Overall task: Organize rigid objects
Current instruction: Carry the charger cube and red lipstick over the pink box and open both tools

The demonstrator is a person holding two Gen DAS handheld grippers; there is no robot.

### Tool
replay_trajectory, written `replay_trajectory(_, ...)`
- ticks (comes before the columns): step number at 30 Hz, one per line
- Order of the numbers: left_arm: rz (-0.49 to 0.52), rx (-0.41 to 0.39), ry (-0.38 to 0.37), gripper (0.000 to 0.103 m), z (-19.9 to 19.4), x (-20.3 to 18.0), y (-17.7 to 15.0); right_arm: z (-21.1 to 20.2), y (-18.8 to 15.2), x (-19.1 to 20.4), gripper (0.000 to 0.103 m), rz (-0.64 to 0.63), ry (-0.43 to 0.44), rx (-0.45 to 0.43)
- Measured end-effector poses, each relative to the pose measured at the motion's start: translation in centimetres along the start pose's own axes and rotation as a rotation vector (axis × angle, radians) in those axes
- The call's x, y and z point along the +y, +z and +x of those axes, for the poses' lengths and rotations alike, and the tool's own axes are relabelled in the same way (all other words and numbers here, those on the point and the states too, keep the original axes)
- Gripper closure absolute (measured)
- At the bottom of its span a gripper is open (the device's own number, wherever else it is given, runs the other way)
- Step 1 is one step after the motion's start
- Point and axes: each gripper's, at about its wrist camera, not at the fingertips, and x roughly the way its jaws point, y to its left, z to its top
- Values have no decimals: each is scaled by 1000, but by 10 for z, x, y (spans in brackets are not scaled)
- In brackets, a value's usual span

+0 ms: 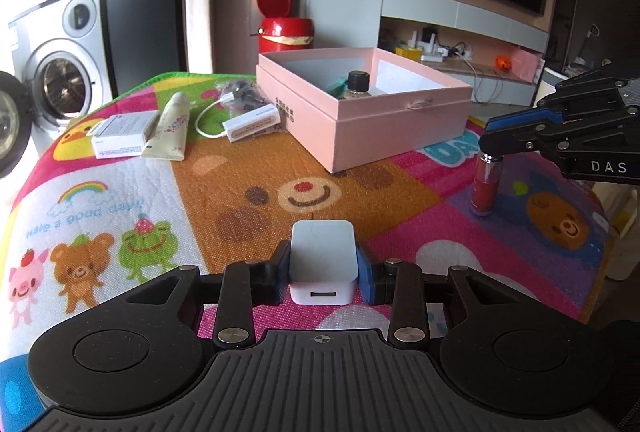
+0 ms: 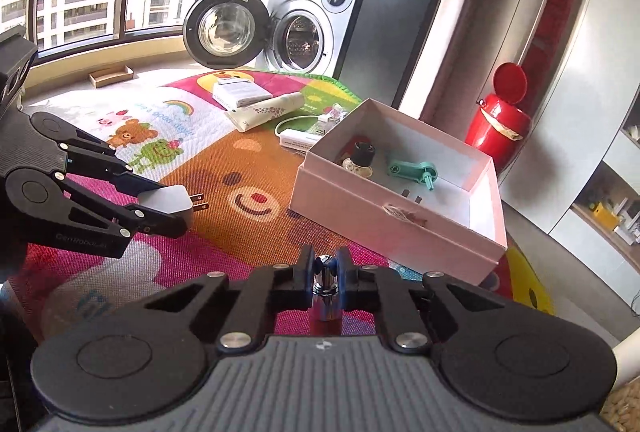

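Observation:
My left gripper [image 1: 323,264] is shut on a white USB charger plug [image 1: 322,264], held just above the cartoon mat; it also shows in the right wrist view [image 2: 170,202] with its prongs pointing right. My right gripper [image 2: 325,266] is shut on the chrome cap of a red lip gloss tube [image 2: 327,296], which stands on the mat at the right in the left wrist view [image 1: 485,184]. An open pink box [image 1: 400,124] holds a small black-capped bottle [image 2: 360,158] and a teal plastic part [image 2: 414,170].
At the mat's far end lie a white carton [image 1: 120,136], a cream tube [image 1: 170,128], a white adapter with cable [image 1: 252,122] and a clear bag of small parts [image 1: 238,90]. A red bin [image 1: 286,32] and a washing machine [image 1: 60,72] stand beyond the table.

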Motion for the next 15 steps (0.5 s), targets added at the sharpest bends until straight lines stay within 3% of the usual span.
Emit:
replay_trajectory(7, 80, -102, -84, 65, -16, -31, 35, -23, 7, -31, 92, 90, -26, -47)
replay_trajectory(12, 142, -196, -94, 65, -1, -38, 101, -23, 38, -68, 92, 153, -67, -136)
replay_trajectory(15, 93, -205, -72, 65, 33, -33, 148, -9, 61, -91, 92, 198, -100, -187)
